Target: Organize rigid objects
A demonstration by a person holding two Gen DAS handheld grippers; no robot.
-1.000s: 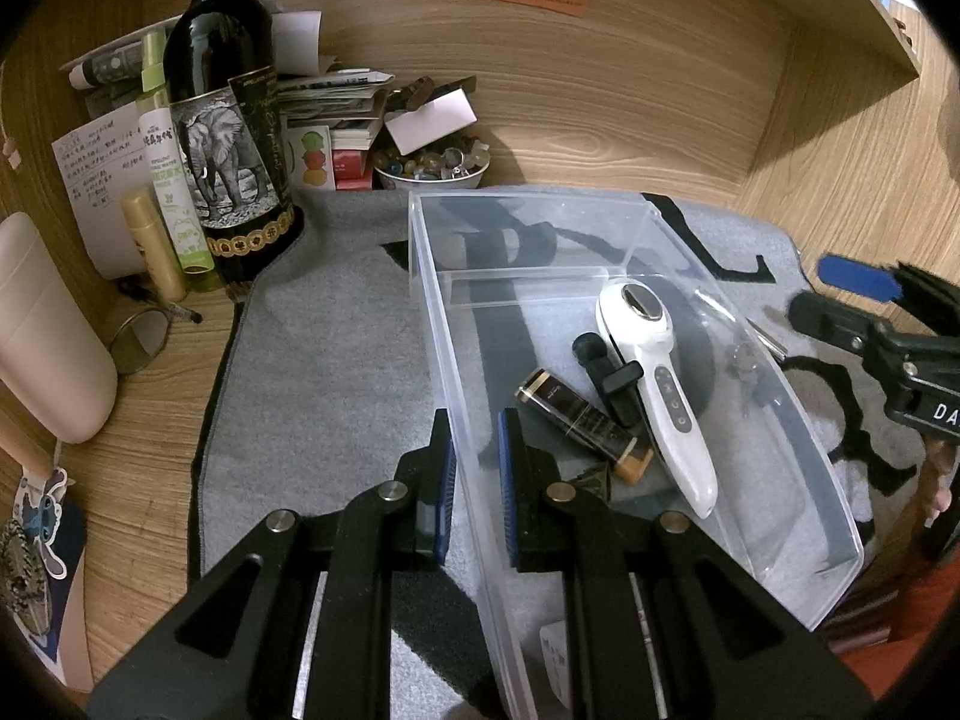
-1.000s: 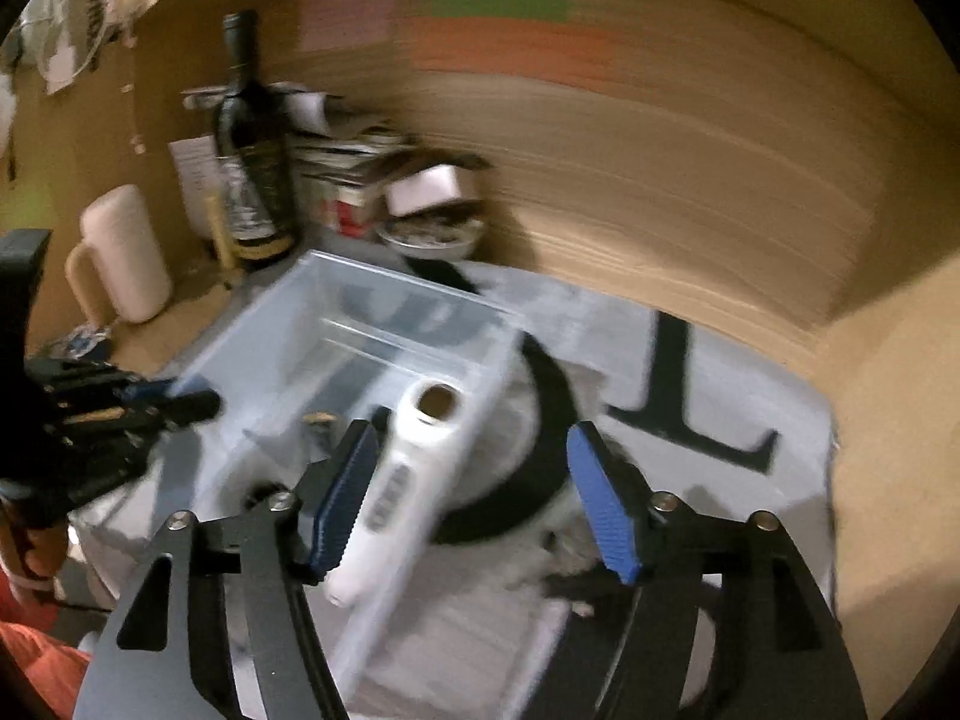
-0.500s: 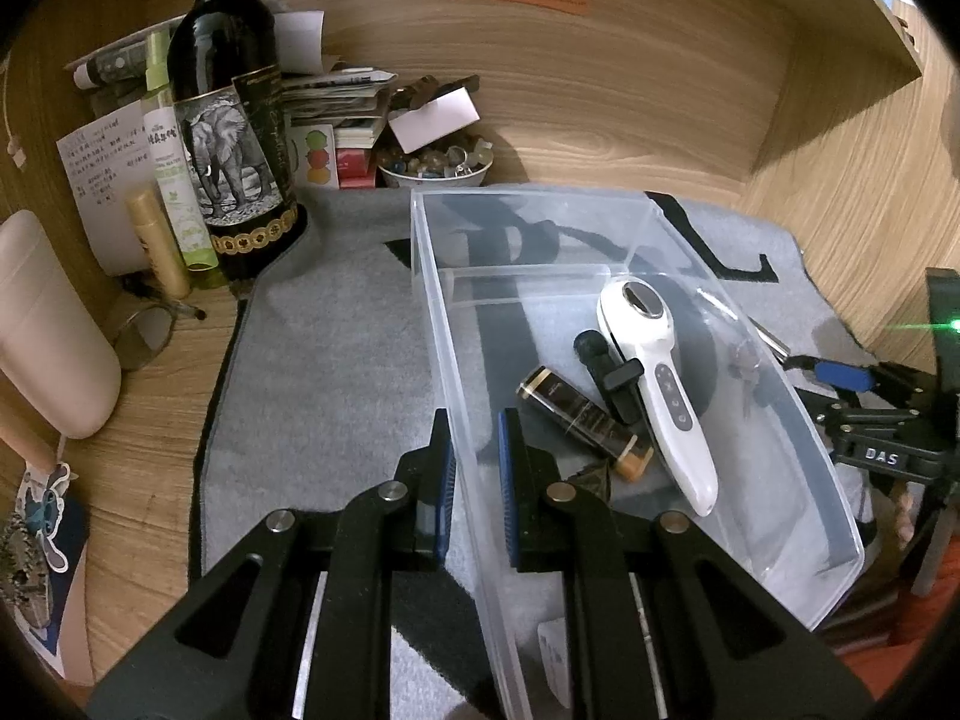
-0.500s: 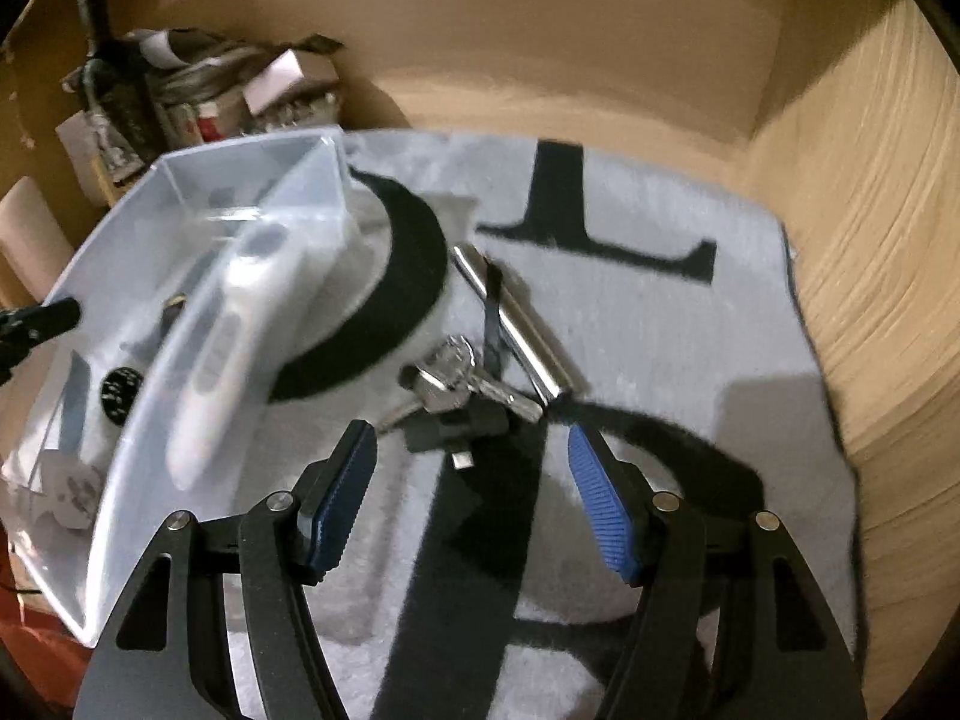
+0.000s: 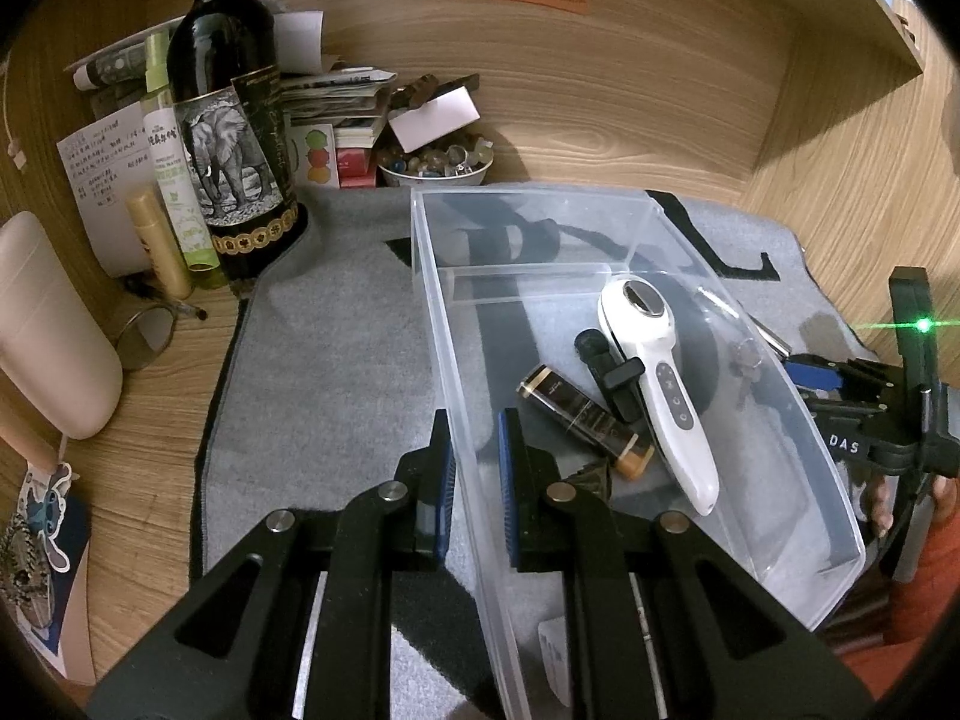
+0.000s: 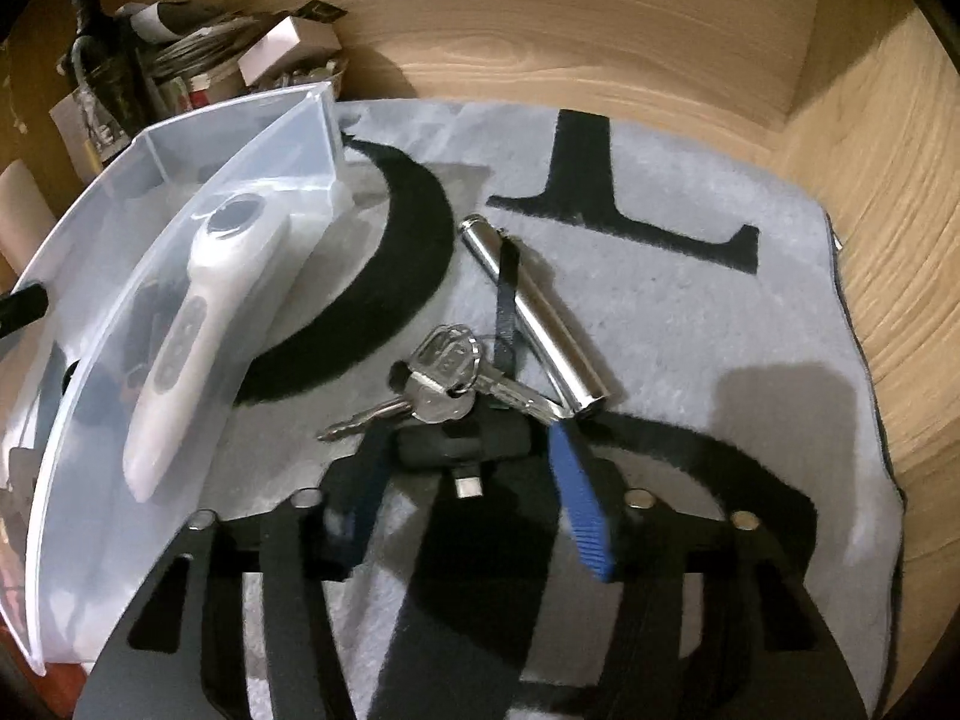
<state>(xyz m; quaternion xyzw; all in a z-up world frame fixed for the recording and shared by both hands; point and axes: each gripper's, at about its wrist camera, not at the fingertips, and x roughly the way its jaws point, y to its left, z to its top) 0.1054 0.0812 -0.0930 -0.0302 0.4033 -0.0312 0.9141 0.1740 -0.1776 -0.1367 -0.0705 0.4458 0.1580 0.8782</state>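
My left gripper (image 5: 475, 462) is shut on the near left wall of the clear plastic bin (image 5: 600, 228). The bin holds a white handheld device (image 5: 657, 387), a black-and-gold tube (image 5: 585, 420) and a small black clip (image 5: 609, 375). To the right of the bin, on the grey mat (image 6: 690, 312), lie a bunch of keys (image 6: 447, 369), a black fob with a plug (image 6: 462, 447) and a silver cylinder (image 6: 534, 312). My right gripper (image 6: 465, 435) is low over the mat. Its jaws are closing, with the black fob between them. The pads do not visibly press on it.
A wine bottle (image 5: 234, 138), slim bottles, papers and a bowl of beads (image 5: 435, 165) crowd the back left corner. A beige container (image 5: 48, 330) and a small mirror (image 5: 147, 339) sit at the left. Wooden walls close the back and right.
The right gripper swung from over the bin down to the keys on the mat, and its jaws have narrowed around the black fob. The left gripper and the bin have not moved.
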